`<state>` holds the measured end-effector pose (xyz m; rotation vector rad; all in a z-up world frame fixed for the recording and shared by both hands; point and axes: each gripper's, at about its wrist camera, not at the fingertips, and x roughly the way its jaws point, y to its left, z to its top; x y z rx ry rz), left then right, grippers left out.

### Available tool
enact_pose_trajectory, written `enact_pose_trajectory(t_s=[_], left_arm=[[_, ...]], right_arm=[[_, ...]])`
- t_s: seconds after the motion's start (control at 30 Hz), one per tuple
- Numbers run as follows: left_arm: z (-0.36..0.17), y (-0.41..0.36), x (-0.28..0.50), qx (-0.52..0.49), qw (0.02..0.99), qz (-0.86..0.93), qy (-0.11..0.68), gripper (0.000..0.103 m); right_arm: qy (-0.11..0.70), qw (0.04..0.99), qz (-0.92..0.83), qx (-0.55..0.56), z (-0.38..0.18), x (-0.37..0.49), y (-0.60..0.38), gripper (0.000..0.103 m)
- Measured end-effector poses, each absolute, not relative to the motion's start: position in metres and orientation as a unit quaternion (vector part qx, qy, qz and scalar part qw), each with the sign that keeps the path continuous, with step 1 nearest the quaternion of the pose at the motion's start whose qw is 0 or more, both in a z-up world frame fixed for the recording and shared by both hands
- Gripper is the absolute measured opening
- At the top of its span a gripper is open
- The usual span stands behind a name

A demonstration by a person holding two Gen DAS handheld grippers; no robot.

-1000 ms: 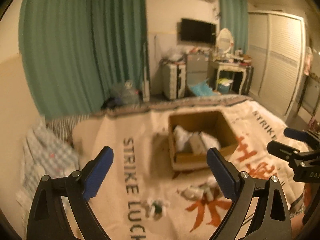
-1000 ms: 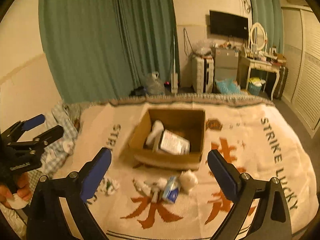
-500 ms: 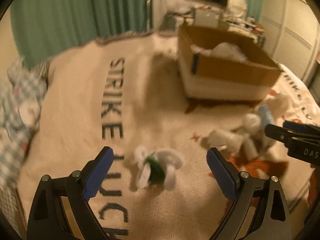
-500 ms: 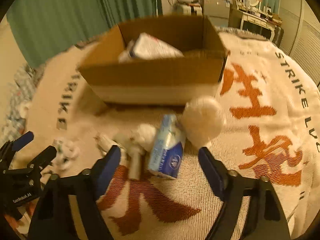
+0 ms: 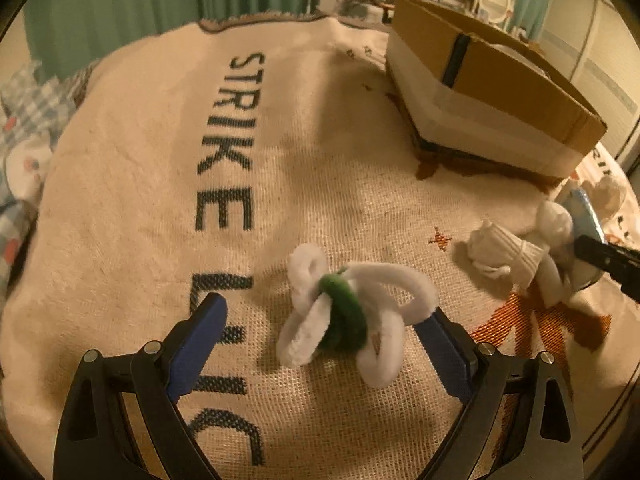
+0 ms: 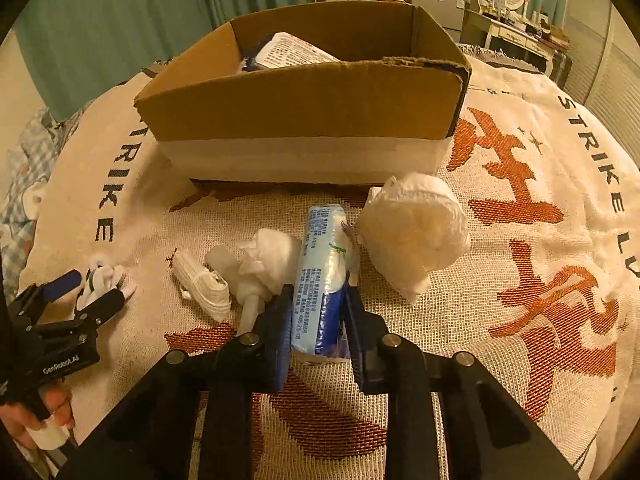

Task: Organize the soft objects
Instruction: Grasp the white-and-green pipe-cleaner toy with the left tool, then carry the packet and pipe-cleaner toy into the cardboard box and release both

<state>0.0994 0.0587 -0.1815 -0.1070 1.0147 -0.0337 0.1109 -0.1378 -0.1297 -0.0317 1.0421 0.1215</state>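
Woven lettering runs across the blanket (image 5: 304, 128) under my rig.

From my left camera I read "STRIKE" in dark capitals, with "LUC" below it running out of view. My right camera shows "TRIKE" at the left edge and "STRIKE L" down the right. The left gripper (image 6: 86, 294) carries "GenRobot.AI" in white on its body. The blue tissue pack (image 6: 322, 276) and the package (image 6: 292, 54) in the box (image 6: 304, 108) bear small print too fine to read.

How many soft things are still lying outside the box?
5 visible: tissue pack in the right gripper, white wad right of it, knotted cloth and rolled sock left, pipe-cleaner loops between the left gripper fingers.
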Motion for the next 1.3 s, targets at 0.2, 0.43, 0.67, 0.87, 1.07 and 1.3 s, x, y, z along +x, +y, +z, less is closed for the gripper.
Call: enact_pose_trajectory(t_s=[0.2,0.43,0.67,0.87,1.07,1.3], left_arm=[[-0.179,0.058,0.091,-0.072,0.863,-0.055,0.497,0.054],[-0.138,0.055,0.071,-0.083,0.878,-0.066,0.467,0.054],[-0.066,0.037,0.045,-0.087,0.895,-0.088,0.429,0.054],[-0.001,0.005,0.057,-0.056,0.914,-0.105,0.388,0.054],[0.054,-0.017,0.078,-0.038,0.928,-0.116,0.353,0.054],[0.076,-0.032,0.14,-0.027,0.934,-0.12,0.335,0.054]], right_arm=[[0.495,0.866,0.066,-0.023,-0.125,0.105,-0.133,0.021],[0.48,0.874,0.075,-0.002,-0.101,0.088,-0.14,0.016],[0.436,0.895,0.097,0.013,-0.04,0.068,-0.147,0.016],[0.379,0.918,0.121,0.005,0.038,0.058,-0.149,0.016],[0.33,0.935,0.132,-0.016,0.107,0.073,-0.153,0.016],[0.297,0.944,0.137,-0.045,0.145,0.124,-0.157,0.016]])
